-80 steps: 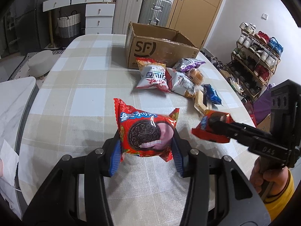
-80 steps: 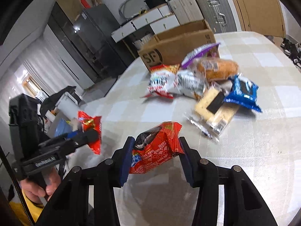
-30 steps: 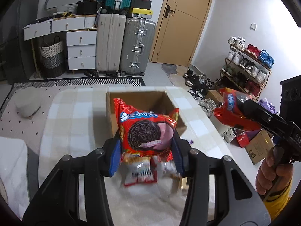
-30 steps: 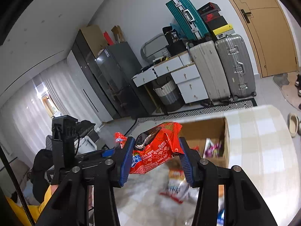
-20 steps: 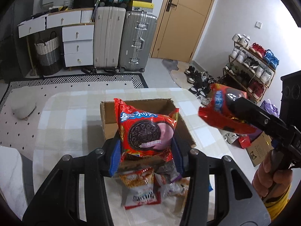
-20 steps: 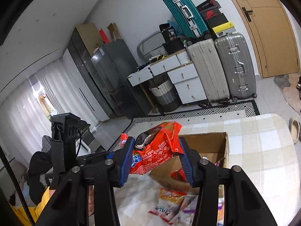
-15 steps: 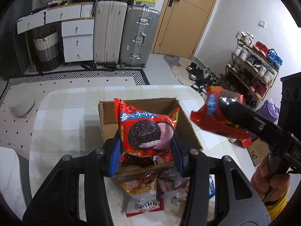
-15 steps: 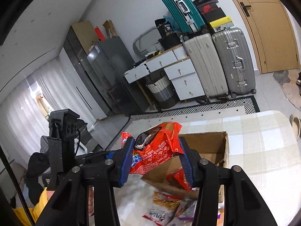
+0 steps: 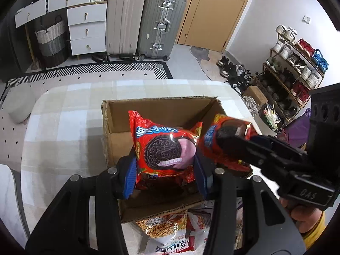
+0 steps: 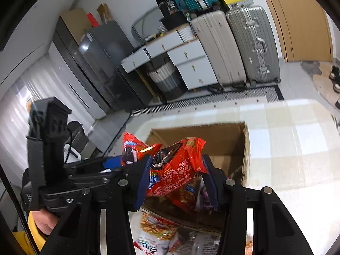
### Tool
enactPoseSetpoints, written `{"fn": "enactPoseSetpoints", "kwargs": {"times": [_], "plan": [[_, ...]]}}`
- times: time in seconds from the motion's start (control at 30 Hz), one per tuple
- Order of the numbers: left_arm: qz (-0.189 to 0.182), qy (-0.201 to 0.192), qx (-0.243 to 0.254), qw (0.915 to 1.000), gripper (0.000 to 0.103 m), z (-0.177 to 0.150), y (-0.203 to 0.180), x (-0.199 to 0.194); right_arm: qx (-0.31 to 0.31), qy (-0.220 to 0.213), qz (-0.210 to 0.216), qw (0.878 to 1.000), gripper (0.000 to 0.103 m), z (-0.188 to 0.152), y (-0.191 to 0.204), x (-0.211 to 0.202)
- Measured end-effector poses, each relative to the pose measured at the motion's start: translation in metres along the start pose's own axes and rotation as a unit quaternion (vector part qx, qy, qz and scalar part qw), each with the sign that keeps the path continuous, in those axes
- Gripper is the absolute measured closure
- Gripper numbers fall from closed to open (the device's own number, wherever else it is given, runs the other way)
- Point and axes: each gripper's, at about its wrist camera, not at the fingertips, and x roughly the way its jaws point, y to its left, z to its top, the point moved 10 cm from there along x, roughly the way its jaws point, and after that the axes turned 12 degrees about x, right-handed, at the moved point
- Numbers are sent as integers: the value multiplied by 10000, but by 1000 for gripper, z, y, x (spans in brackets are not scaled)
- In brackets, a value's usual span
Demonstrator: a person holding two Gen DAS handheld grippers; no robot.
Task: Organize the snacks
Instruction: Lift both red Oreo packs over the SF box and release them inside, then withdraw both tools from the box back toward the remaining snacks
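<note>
My left gripper (image 9: 165, 170) is shut on a red Oreo packet (image 9: 164, 148) and holds it over the open cardboard box (image 9: 119, 140). My right gripper (image 10: 177, 178) is shut on a second red Oreo packet (image 10: 176, 167), also above the box (image 10: 235, 146). In the left wrist view the right gripper (image 9: 229, 142) comes in from the right with its packet (image 9: 225, 127) next to mine. In the right wrist view the left gripper (image 10: 119, 163) and its packet (image 10: 132, 146) show at left. Snack packets lie dark in the box bottom.
Several loose snack bags (image 9: 167, 235) lie on the checked tablecloth (image 9: 63, 127) in front of the box. Suitcases (image 9: 144, 19), white drawers and a basket stand beyond the table. A shoe rack (image 9: 297, 63) is at the right.
Both grippers have moved forward and down from above the table to over the box opening, each still holding its packet. The two packets have come closer together.
</note>
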Motion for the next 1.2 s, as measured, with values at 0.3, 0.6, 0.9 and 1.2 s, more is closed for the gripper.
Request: {"fn": "enactPoseSetpoints", "kwargs": {"times": [0.3, 0.6, 0.9, 1.2], "plan": [[116, 223, -46, 9997, 60, -6, 11, 38, 17, 169, -171, 9997, 56, -10, -18, 26], [259, 371, -109, 9989, 59, -16, 20, 60, -56, 240, -224, 9994, 56, -16, -15, 40], [377, 443, 58, 9983, 49, -26, 15, 47, 11, 101, -212, 9997, 52, -13, -16, 27], [525, 214, 109, 9983, 26, -33, 3, 6, -36, -83, -90, 9999, 52, -13, -2, -3]]}}
